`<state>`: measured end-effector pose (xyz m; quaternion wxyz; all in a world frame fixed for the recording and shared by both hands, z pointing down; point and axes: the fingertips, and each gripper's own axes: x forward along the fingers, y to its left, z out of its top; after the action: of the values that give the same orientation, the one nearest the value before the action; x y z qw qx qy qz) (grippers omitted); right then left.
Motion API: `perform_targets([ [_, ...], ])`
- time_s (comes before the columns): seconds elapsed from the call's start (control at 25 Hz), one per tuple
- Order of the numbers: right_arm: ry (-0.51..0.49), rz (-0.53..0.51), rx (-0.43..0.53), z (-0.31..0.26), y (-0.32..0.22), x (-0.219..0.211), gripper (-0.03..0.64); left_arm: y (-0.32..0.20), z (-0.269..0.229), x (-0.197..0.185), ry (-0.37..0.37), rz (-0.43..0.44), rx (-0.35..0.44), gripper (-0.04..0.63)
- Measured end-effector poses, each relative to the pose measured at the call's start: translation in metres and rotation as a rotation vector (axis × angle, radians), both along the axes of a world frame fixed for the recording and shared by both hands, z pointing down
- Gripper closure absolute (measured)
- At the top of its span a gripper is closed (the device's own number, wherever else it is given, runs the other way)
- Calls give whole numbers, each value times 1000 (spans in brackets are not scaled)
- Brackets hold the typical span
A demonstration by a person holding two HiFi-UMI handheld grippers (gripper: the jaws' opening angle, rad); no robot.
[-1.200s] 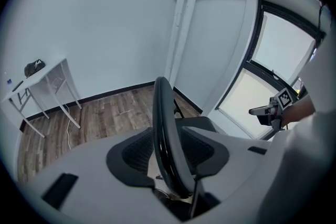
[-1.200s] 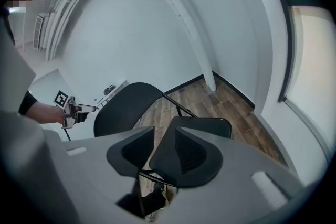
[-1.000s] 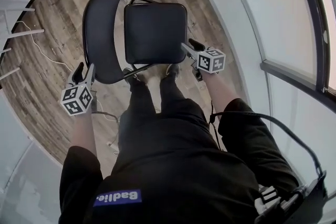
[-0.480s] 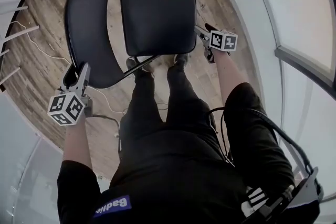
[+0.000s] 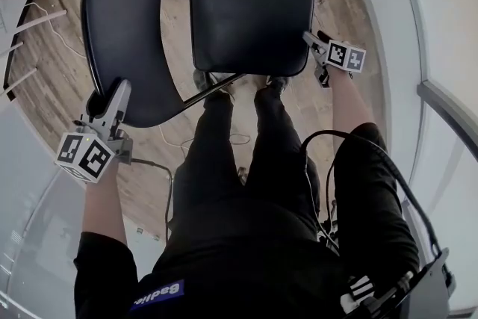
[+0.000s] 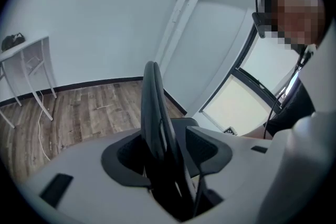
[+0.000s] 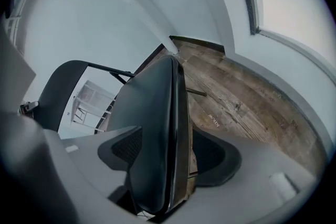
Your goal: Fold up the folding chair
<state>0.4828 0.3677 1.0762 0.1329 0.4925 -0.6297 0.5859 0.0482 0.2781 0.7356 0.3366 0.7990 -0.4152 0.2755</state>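
The folding chair (image 5: 224, 19) stands unfolded on the wooden floor (image 5: 60, 86), right in front of the person's feet, with the pale wall and the window (image 5: 448, 48) off to one side. From above, its black seat (image 5: 254, 11) lies flat and faces up, and the curved black backrest (image 5: 123, 26) rises at the person's left side, a strip of floor showing between the two.

The left tool (image 5: 110, 93) sits at the near end of the backrest. Its jaws have just been opening and now stand spread wide, one on each side of the backrest's thin edge. In the left gripper view the edge runs straight up between the pads (image 6: 207, 149), and there is a clear gap on the right-hand pad's side, so nothing is pinched.

The right tool (image 5: 314, 41) is at the seat's right edge, close to the corner nearest the person. Its jaws have also just been opening. In the right gripper view the thick seat edge stands between them. It lies close against one pad (image 7: 128, 149), and a sliver of floor shows between it and the other, so this tool is spread around the seat rather than squeezing it.

A white cable (image 6: 39, 123) trails over the floor beyond the backrest, near the legs of a white table (image 6: 31, 60) by the wall.
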Motion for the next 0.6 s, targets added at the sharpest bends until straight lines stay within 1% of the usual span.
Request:
perform_targets([
  [0.08, -54, 1, 3, 11, 0, -2, 348, -3, 5, 7, 29, 20, -6, 390],
  [0.24, -204, 35, 31, 23, -8, -9, 346, -3, 13, 19, 80, 90, -8, 391],
  [0.32, -277, 58, 40, 28, -9, -11, 346, -2, 15, 20, 92, 105, -18, 391],
  [0.4, -345, 94, 45, 31, -9, -13, 342, -2, 16, 18, 85, 97, -20, 391],
  [0.48, -377, 111, 48, 31, -9, -14, 342, -2, 17, 16, 70, 87, -21, 391],
  [0.6, -381, 123, 40, 30, -8, -12, 342, -1, 17, 16, 76, 71, -27, 396],
])
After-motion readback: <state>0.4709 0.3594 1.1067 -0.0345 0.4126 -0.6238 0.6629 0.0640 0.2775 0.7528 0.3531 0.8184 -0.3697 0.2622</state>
